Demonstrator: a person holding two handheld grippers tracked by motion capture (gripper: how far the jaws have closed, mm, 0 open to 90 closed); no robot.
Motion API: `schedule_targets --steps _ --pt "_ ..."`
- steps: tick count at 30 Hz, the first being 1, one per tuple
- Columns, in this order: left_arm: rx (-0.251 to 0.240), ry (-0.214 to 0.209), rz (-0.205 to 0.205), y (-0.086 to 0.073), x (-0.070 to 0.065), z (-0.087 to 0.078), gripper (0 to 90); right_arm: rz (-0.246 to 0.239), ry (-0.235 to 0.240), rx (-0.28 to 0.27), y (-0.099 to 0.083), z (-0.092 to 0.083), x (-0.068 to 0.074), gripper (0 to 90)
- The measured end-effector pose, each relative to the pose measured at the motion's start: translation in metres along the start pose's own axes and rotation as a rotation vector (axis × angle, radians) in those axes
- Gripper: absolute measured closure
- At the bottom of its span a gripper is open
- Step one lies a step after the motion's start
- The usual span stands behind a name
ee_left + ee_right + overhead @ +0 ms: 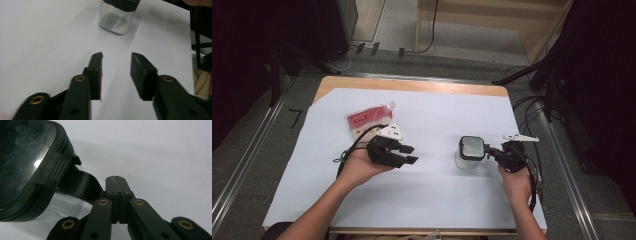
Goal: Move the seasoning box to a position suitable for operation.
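The clear jar (468, 156) with its black lid (472, 147) stands on the white sheet (432, 195), right of centre; the right gripper (490, 151) sits just beside it, jaws pressed together with nothing visible between the tips, next to the lid's clip (58, 171); the left gripper (410, 154) is well apart, pointing at the jar, jaws parted and empty; its own view shows the jar's pale bottom (113, 23); from above, a red pouch (368, 118) lies behind the left hand.

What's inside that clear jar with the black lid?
Through the clear wall of the jar nothing shows inside; it looks empty. The black lid covers its top, so the part just beneath stays hidden.
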State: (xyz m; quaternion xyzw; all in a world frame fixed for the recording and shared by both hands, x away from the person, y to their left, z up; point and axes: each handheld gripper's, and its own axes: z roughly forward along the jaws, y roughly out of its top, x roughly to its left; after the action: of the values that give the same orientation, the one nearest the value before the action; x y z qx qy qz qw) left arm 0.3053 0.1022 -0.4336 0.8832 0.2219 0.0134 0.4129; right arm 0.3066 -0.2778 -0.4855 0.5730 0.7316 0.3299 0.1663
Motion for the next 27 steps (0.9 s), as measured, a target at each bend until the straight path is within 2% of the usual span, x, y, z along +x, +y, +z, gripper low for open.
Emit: schedule_targets --steps 2,4,7,8,11,14,16,21,22,24,25,27 --pt "-0.003 -0.006 -0.008 0.004 0.004 0.013 69.7 -0.002 -0.003 -0.001 0.000 0.000 0.000 90.0" --pt "0.006 -0.011 0.004 0.008 0.006 0.025 75.5 -0.004 -0.001 -0.003 0.000 0.000 0.001 90.0" --pt "0.005 -0.032 0.000 0.012 0.008 0.042 80.4 -0.002 0.001 -0.003 0.000 0.001 0.001 90.0" --pt "0.006 -0.027 -0.001 0.013 0.009 0.046 81.5 -0.003 0.001 -0.002 0.000 0.001 0.001 90.0" --pt "-0.007 -0.037 -0.025 0.017 0.012 0.061 84.6 0.000 0.000 -0.002 0.000 0.001 0.002 90.0" --pt "-0.021 -0.045 -0.017 0.022 0.010 0.073 85.9 0.001 0.001 0.000 0.000 0.002 0.002 90.0" --pt "-0.010 -0.047 -0.007 0.027 0.008 0.083 85.9 -0.002 0.003 -0.001 0.000 0.003 0.003 90.0" --pt "0.006 -0.048 -0.015 0.037 0.008 0.103 85.5 -0.012 0.018 -0.002 0.001 0.005 0.006 90.0" --pt "0.001 -0.042 -0.021 0.038 0.007 0.105 85.7 -0.006 0.024 0.003 0.002 0.006 0.007 90.0" --pt "0.020 -0.048 -0.001 0.042 0.005 0.111 86.5 -0.010 0.028 0.004 0.003 0.008 0.008 90.0" --pt "0.027 -0.033 0.009 0.042 0.004 0.111 87.5 -0.010 0.031 0.005 0.004 0.008 0.009 90.0" --pt "0.030 -0.038 0.007 0.041 0.005 0.112 87.0 -0.020 0.026 0.000 0.004 0.009 0.010 90.0"
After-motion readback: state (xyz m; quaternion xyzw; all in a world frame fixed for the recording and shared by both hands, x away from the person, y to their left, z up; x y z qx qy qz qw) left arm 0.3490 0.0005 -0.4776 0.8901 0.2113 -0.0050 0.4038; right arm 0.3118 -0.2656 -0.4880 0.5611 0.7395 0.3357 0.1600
